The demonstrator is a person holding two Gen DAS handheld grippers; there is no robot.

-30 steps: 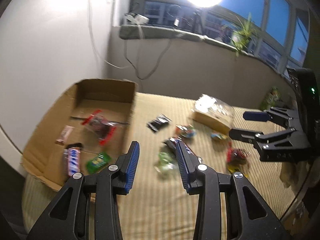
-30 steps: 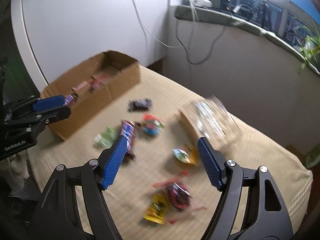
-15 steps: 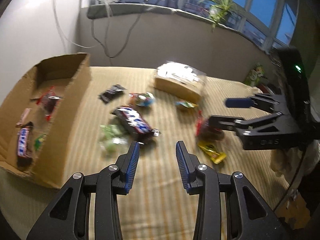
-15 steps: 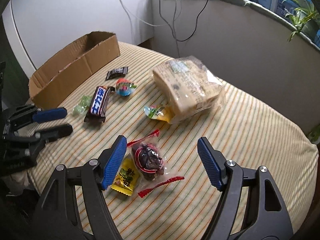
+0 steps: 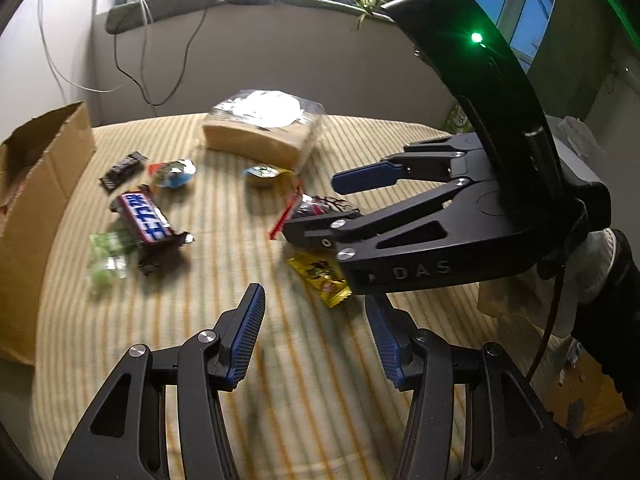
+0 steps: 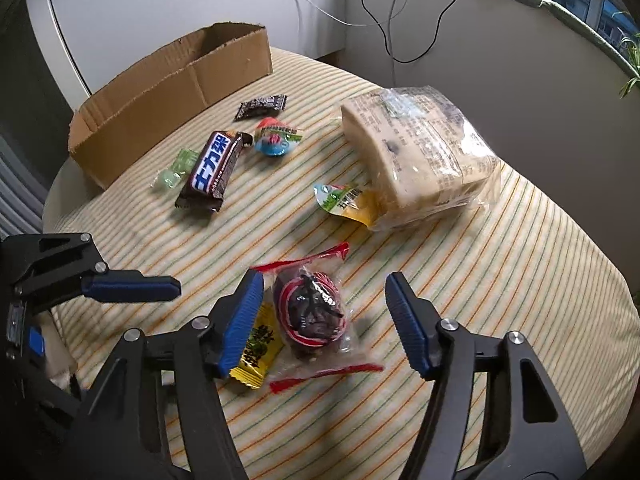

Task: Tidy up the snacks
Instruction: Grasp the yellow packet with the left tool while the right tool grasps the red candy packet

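Snacks lie on a striped round table (image 6: 500, 264). My right gripper (image 6: 324, 292) is open, its jaws on either side of a red-and-black wrapped candy (image 6: 312, 312), just above it. A yellow packet (image 6: 256, 352) lies under its left finger. My left gripper (image 5: 316, 312) is open and empty over bare cloth, near the yellow packet (image 5: 320, 280). A Snickers bar (image 6: 212, 168), green candy (image 6: 176, 168), a black packet (image 6: 262, 106), a blue-red candy (image 6: 276, 140) and a jelly cup (image 6: 344, 200) lie further off. The cardboard box (image 6: 168, 88) stands at the far left.
A large bagged bread loaf (image 6: 420, 152) lies at the far right of the table. Cables hang down the wall (image 6: 384, 20) behind. The right gripper's body (image 5: 440, 220) crosses the left wrist view. The table edge drops off close on the right.
Both grippers swung away from the box towards the table's near right. The right gripper dropped down over the red-and-black candy. The left gripper's jaws opened wider.
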